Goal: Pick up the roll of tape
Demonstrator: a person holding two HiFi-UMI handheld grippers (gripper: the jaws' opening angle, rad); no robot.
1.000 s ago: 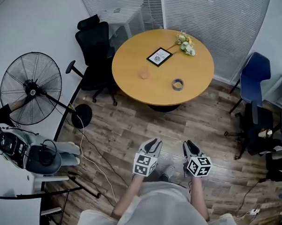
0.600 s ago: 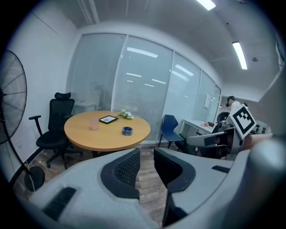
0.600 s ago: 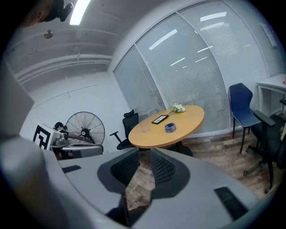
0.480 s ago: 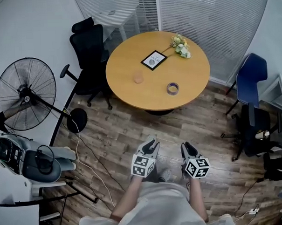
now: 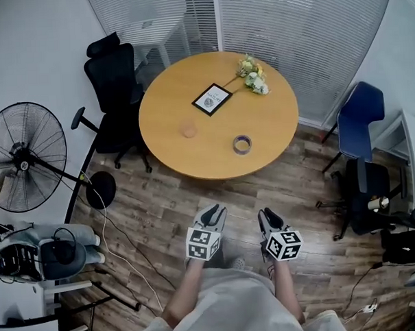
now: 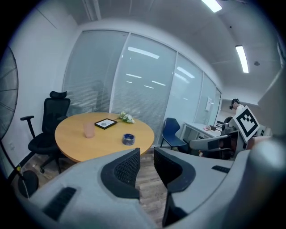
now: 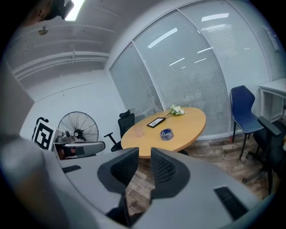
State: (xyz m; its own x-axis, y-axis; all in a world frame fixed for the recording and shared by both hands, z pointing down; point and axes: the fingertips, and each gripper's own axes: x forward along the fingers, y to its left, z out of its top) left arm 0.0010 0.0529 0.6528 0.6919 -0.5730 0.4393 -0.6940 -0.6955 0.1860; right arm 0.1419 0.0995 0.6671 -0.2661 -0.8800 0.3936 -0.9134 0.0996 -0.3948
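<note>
The roll of tape (image 5: 242, 144), blue-grey, lies flat near the front edge of the round wooden table (image 5: 274, 124). It also shows in the left gripper view as tape (image 6: 128, 139) and in the right gripper view as tape (image 7: 166, 133). Both grippers hang over the wooden floor, well short of the table. My left gripper (image 5: 213, 212) and right gripper (image 5: 267, 216) point toward the table side by side. Each stands open by a narrow gap, left gripper (image 6: 145, 152) and right gripper (image 7: 144, 151), with nothing between the pads.
On the table stand a pink cup (image 5: 188, 131), a framed picture (image 5: 212, 99) and a bunch of flowers (image 5: 252, 76). A black office chair (image 5: 111, 83) is at the table's left, a blue chair (image 5: 360, 120) at its right. A standing fan (image 5: 22, 156) and a floor cable (image 5: 122, 247) lie to the left.
The person and both grippers have moved across the floor toward the table, which now lies nearer and further left in the head view. The jaws look unchanged.
</note>
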